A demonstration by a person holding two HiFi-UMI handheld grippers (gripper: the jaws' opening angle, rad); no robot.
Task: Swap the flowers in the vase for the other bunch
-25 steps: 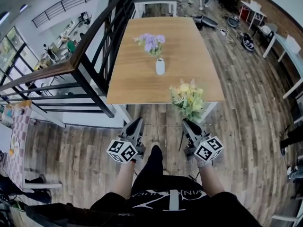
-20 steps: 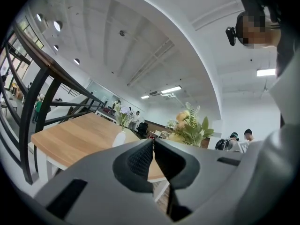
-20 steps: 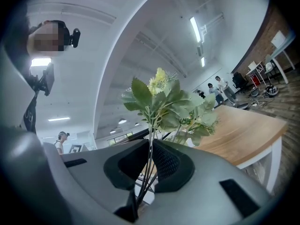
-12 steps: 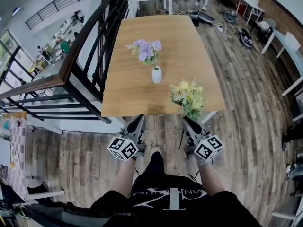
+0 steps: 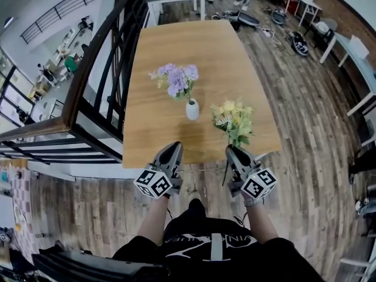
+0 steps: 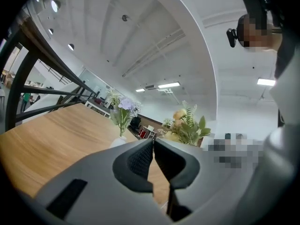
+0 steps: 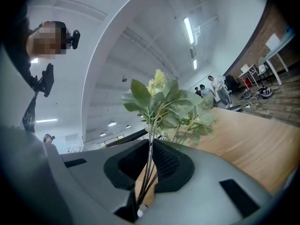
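Surface: long light-wood desk (image 5: 176, 46), dark metal railing (image 5: 100, 57) along its left side.
Vase: small white ceramic vase (image 5: 192, 109), upright on the desk twd the near end, holds the purple-lilac flower bunch (image 5: 176, 80).
L hand-held gripper (image 5: 174, 147): jaws together, nothing betw. them. Tips sit at the desk's near edge, pointing level twd the vase.
R hand-held gripper (image 5: 230, 151): clamped on the thin stems of the yellow-and-green flower bunch (image 5: 235, 122); stems run betw. the pads, blooms stand up above the jaws.
Yellow bunch, position: in the air over the desk's near right part – just right of the vase, not touching it.
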